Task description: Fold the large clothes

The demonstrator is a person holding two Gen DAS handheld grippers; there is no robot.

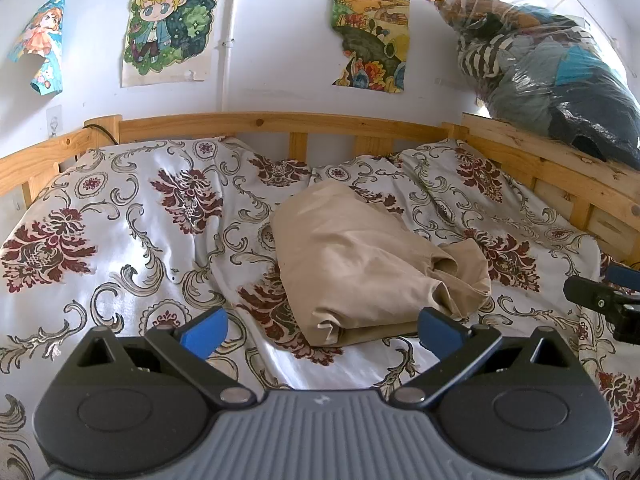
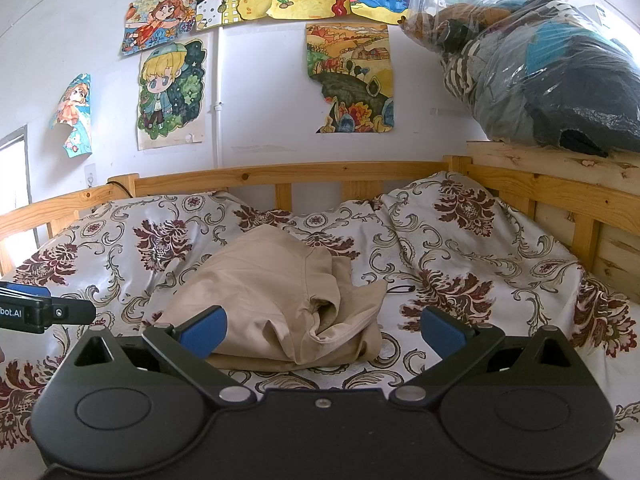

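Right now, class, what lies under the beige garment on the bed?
The beige garment rests on the floral bedspread, which shows all round it. The part beneath it is covered, so anything else there cannot be seen. Both tongs are open and hold nothing.

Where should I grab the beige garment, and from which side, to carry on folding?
Probably the loose bunched flap at the beige garment's near right end, approached from the right with the open right gripper. That part stands proud of the patterned bedspread; the rest lies flat and folded, giving the fingers little to pinch.

Bright daylight, soft shadows, sharp focus, strong fisheye edge-bending.
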